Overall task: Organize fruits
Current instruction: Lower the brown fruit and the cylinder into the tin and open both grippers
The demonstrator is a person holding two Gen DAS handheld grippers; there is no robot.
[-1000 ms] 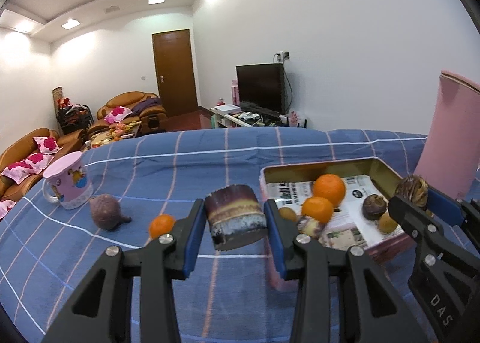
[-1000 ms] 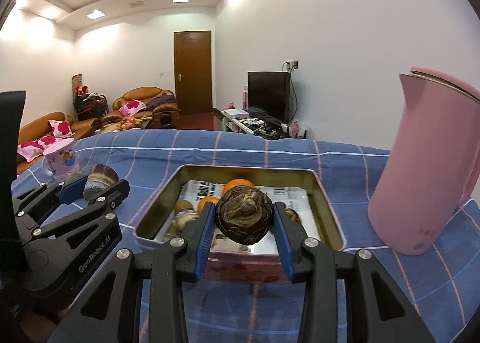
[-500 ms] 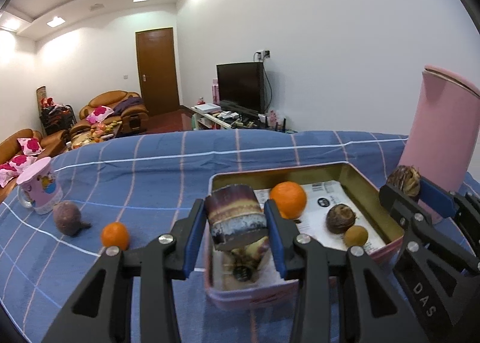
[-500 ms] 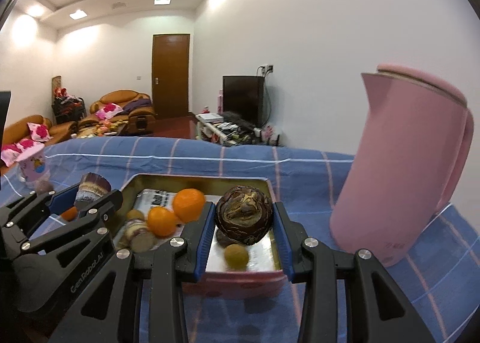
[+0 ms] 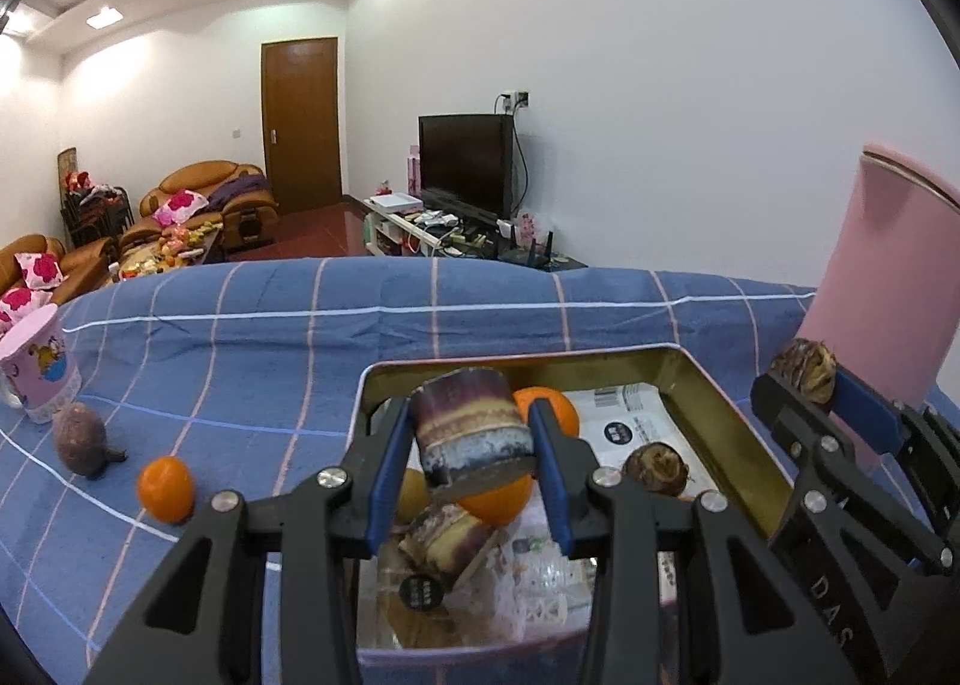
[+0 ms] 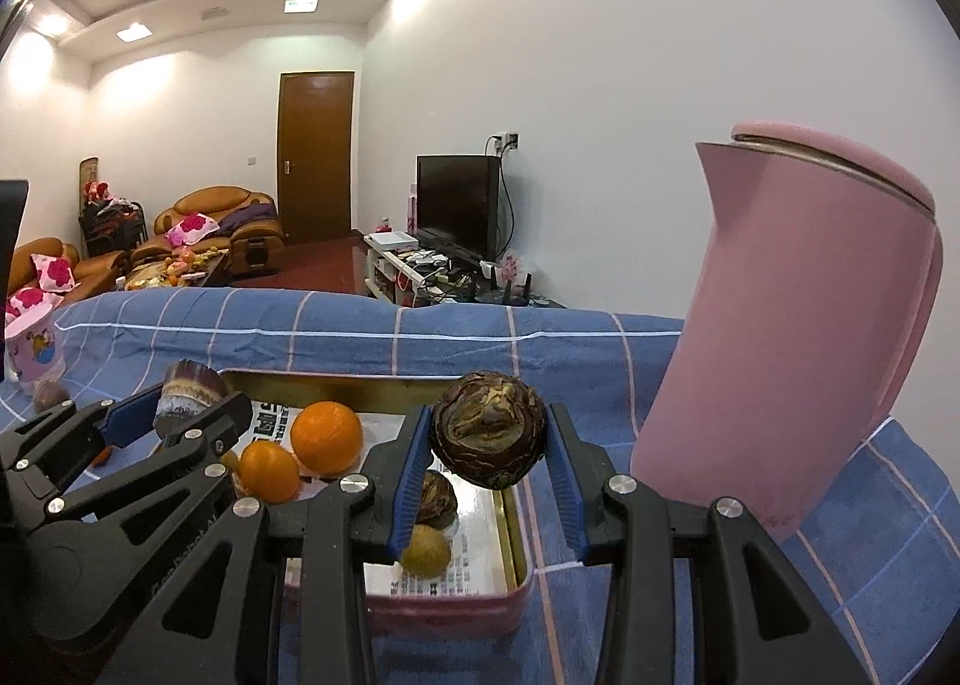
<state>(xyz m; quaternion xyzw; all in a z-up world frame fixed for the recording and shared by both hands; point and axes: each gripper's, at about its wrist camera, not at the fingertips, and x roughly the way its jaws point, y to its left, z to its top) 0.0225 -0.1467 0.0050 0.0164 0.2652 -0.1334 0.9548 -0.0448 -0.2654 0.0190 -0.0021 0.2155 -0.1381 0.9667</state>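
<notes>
loose orange (image 5: pixel 166 488) (left wrist only), pink kettle's spout (image 6: pixel 717 169) (right only)

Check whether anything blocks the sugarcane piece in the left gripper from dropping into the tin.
No lid or cover is visible: the pink rectangular tin is open-topped. But directly beneath the purple sugarcane piece lie an orange and another cane piece.

Oranges (image 5: pixel 543 406) in tin (image 5: pixel 729 415); kettle (image 6: pixel 798 325) right of tin; mug (image 5: pixel 36 370) far left.
</notes>
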